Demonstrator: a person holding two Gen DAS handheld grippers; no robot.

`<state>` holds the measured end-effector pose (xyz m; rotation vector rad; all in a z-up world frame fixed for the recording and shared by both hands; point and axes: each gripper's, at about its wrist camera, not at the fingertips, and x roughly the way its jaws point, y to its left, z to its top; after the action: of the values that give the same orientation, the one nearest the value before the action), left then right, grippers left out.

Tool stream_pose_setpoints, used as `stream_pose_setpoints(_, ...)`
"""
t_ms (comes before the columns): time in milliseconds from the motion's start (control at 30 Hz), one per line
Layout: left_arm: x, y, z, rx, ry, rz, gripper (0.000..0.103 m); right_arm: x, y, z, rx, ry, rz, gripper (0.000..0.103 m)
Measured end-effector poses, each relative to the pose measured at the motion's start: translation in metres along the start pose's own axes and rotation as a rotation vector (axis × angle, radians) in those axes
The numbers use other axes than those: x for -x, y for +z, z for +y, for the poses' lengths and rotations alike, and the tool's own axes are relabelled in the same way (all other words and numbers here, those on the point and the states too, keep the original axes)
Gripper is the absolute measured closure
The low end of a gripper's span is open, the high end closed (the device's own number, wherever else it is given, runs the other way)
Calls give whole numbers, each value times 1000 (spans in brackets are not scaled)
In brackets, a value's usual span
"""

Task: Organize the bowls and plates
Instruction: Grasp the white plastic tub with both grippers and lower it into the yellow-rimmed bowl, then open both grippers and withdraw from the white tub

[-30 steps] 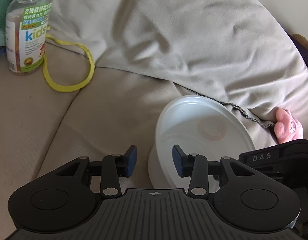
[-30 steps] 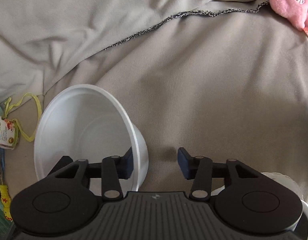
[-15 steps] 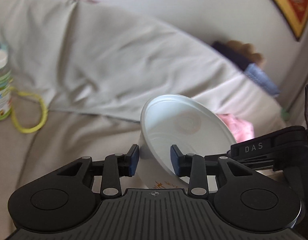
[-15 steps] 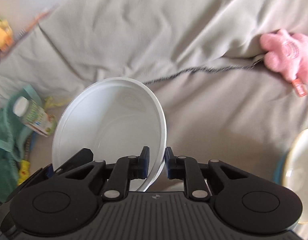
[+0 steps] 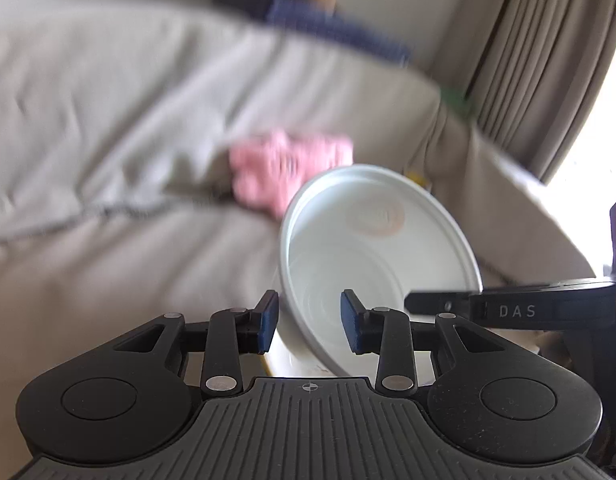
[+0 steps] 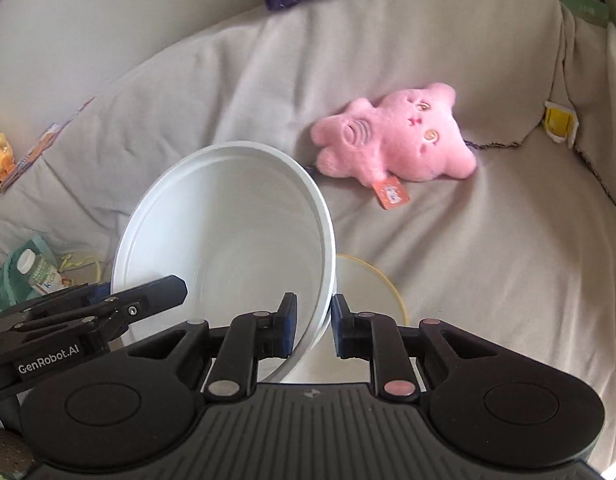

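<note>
Both grippers, right [image 6: 313,326] and left [image 5: 309,322], clamp one white bowl [image 6: 228,240] (glossy, tilted).

The pink plush toy [image 5: 286,168] is blurred; the white bowl [image 6: 228,248] hides the yellow-rimmed plate [image 6: 367,300].

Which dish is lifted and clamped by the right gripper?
The plain white bowl, its rim pinched by the right gripper and tilted; the yellow-rimmed dish lies flat on the sofa beneath.
</note>
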<state>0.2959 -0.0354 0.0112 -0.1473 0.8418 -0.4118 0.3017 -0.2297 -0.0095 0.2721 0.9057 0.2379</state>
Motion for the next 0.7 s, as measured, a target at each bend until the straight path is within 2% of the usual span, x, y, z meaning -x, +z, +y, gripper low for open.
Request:
stream_pose_setpoints(33, -14, -6, 5, 18, 1, 51, 66, -9, -8, -8, -1, -10, 2, 83)
stream_pose_setpoints(100, -27, -14, 9, 33, 31, 80, 66, -26, -23, -22, -23, -4, 19, 82)
stream_pose_setpoints(233, -21, -19, 12, 31, 77, 36, 66, -36, -38, -38, -71, 54, 17, 81)
stream_pose_setpoints(433, -11, -14, 3, -12, 128, 11, 66, -16, -41, -44, -90, 70, -57, 74)
stream_pose_setpoints(700, 13, -26, 9, -5, 55, -24, 66, 20, -49, -45, -131, 34, -125, 70)
